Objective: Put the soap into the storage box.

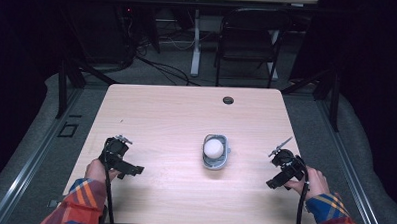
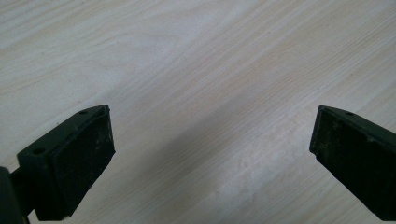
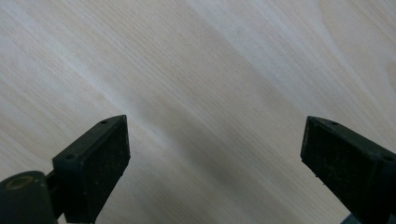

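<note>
White ball (image 1: 212, 148) sits in grey tray (image 1: 227, 158) at table (image 1: 176, 106) centre. Left gripper (image 1: 116, 150) at 8 o'clock, right gripper (image 1: 284, 160) at 4 o'clock; both spread, empty, parked clear, likely resting.

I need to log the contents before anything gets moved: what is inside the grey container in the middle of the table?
A white ball sits inside the grey container and takes up most of it. Whatever lies beneath the ball, and the container's bottom, is covered.
</note>
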### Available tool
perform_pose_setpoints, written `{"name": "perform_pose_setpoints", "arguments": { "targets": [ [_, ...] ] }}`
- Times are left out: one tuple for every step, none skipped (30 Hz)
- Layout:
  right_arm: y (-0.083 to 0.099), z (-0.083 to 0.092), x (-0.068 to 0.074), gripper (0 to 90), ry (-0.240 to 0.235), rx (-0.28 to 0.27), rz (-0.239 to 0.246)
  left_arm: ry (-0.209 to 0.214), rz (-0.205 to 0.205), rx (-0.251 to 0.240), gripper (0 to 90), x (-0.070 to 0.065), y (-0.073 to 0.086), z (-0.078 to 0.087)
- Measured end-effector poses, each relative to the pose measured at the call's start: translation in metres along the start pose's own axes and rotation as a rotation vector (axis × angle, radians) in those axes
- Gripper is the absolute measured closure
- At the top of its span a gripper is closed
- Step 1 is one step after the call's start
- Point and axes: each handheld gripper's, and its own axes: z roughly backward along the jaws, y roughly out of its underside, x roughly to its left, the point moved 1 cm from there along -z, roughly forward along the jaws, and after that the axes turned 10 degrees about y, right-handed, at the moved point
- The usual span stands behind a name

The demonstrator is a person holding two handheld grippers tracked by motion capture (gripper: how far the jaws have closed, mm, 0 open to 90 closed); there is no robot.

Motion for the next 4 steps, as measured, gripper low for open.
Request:
{"name": "perform_pose_setpoints", "arguments": {
  "targets": [
    [0.0000,0.0000,0.0000,8.0,0.000,0.000,0.000,0.001,0.001,-0.001,0.0,-0.0001,0.0001,-0.0002],
    [0.0004,-0.0008,0.0019,8.6,0.007,-0.002,-0.004,0.001,-0.003,0.002,0.0,0.0003,0.0002,-0.0002],
    [0.0005,-0.0020,0.0034,8.9,0.006,-0.003,-0.005,0.003,-0.003,0.001,0.0,0.0004,0.0002,-0.0005],
    [-0.0002,-0.0024,0.0032,9.4,0.005,0.001,0.006,0.006,0.001,0.001,0.0,0.0002,0.0001,-0.0009]
  ]
}}
